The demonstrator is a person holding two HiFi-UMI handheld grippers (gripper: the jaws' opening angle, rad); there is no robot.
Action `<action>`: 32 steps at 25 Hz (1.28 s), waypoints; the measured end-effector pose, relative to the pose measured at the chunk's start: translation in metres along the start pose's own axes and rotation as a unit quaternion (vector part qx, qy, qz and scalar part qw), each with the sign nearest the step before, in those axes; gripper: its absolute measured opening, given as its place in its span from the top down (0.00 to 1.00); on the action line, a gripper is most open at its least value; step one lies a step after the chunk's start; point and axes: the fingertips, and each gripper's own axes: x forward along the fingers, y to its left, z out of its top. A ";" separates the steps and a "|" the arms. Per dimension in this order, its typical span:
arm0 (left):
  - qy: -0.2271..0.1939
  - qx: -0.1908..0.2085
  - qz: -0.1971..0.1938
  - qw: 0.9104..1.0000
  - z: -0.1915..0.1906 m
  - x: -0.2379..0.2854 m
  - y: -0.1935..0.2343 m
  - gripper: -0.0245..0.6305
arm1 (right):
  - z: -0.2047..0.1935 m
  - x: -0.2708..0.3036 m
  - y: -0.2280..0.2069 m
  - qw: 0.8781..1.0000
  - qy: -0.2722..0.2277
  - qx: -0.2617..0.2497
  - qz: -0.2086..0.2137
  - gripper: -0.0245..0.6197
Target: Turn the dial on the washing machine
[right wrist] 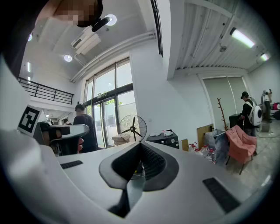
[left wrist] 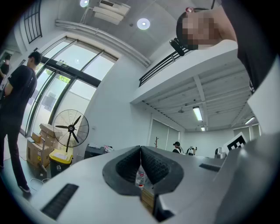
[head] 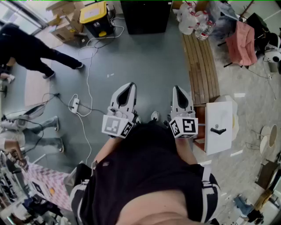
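A wide room with a grey floor. Nearest, the left gripper and right gripper sit at the person's waist, each with its jaws pressed together on nothing. Just to the right stands a white box with a black handle, and beyond it a wooden bench. No view shows a washing machine or dial, so its look cannot be told. A dial is probably rigid, light-turning plastic, best pinched across its ridge.

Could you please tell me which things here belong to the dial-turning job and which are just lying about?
Job: left gripper, right gripper, both shut and empty. No dial can be made out.
Lying about: yellow-lidded bin, wooden bench, power strip, bottles, standing fan.
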 end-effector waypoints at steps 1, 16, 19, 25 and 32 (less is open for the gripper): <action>-0.001 0.001 -0.001 1.000 0.001 0.001 0.001 0.93 | 0.000 0.001 0.001 1.000 -0.001 0.000 0.000 0.92; 0.000 0.004 0.002 1.000 -0.011 0.026 -0.014 0.93 | 0.004 0.011 -0.028 1.000 0.001 -0.012 0.015 0.63; 0.000 0.004 0.012 1.000 -0.020 0.045 -0.019 0.93 | -0.004 0.020 -0.048 1.000 0.015 -0.014 0.024 0.63; 0.003 -0.003 0.033 0.999 -0.034 0.086 -0.009 0.93 | -0.014 0.068 -0.085 0.999 0.024 -0.020 0.041 0.63; 0.008 -0.005 0.027 1.000 -0.053 0.174 0.043 0.93 | -0.025 0.171 -0.122 0.998 0.033 -0.024 0.043 0.63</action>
